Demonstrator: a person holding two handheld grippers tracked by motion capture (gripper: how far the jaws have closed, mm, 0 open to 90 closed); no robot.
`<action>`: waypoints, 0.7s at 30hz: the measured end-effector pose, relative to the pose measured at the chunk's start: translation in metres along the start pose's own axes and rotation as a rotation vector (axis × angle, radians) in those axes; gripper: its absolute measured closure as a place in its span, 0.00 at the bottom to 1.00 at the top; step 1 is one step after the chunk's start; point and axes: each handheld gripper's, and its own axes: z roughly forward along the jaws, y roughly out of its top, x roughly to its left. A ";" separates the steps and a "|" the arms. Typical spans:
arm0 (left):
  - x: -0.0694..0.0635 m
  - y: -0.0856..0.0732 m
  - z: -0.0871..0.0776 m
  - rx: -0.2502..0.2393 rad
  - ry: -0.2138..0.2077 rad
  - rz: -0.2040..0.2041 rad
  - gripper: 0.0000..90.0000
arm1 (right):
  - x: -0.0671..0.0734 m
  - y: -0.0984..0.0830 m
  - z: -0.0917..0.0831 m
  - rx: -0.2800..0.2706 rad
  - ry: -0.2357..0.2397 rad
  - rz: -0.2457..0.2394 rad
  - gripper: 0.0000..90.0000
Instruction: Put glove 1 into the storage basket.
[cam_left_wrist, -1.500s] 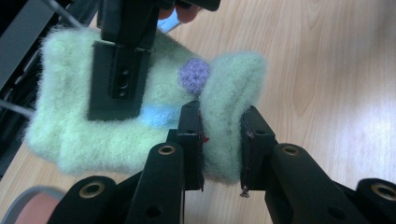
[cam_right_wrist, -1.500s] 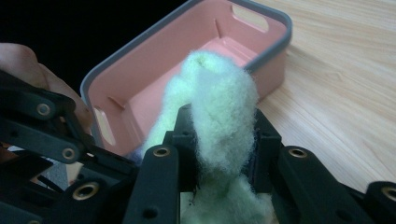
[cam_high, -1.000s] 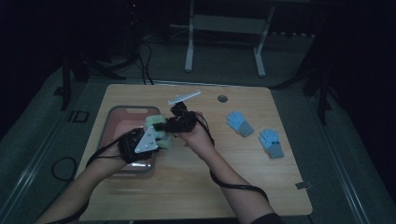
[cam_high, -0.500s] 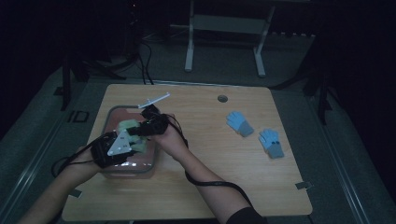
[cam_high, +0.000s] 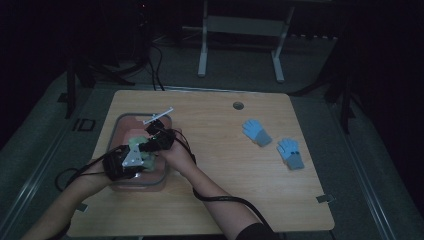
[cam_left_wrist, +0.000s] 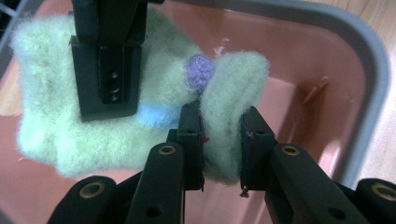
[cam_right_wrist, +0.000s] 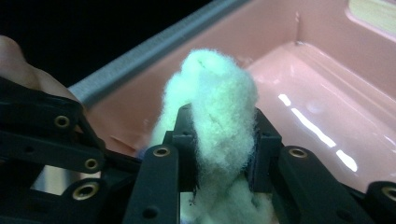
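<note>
A pale green fuzzy cloth (cam_high: 134, 145) with a purple and a blue bobble hangs inside the pink bin (cam_high: 150, 183) at the table's left. My left gripper (cam_high: 143, 150) is shut on one fold of it; in the left gripper view the two pads (cam_left_wrist: 191, 135) pinch the green cloth (cam_left_wrist: 46, 121) just under the purple bobble, above the bin's floor (cam_left_wrist: 327, 70). My right gripper (cam_high: 153, 141) is shut on another bunch of the cloth; in the right gripper view its jaws squeeze the green tuft (cam_right_wrist: 217, 84) over the pink bin (cam_right_wrist: 327, 93).
Two blue gloves (cam_high: 257, 131) (cam_high: 291, 154) lie apart on the right half of the wooden table (cam_high: 220, 150). A round cable hole (cam_high: 238, 105) sits near the far edge. Cables trail from both grippers off the near edge. Table legs stand beyond.
Both hands have carried the green cloth left and down, from near the table's middle into the pink bin. Both grips have stayed the same.
</note>
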 end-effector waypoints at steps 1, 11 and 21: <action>0.001 0.001 0.003 0.009 -0.006 -0.001 0.83 | -0.003 -0.001 0.002 0.008 -0.007 0.005 0.78; 0.010 0.003 0.028 0.085 -0.071 0.007 0.83 | -0.009 -0.003 0.020 0.094 -0.074 0.005 0.77; 0.016 -0.001 0.035 0.105 -0.113 -0.048 0.66 | -0.009 0.002 0.025 0.133 -0.153 -0.038 0.48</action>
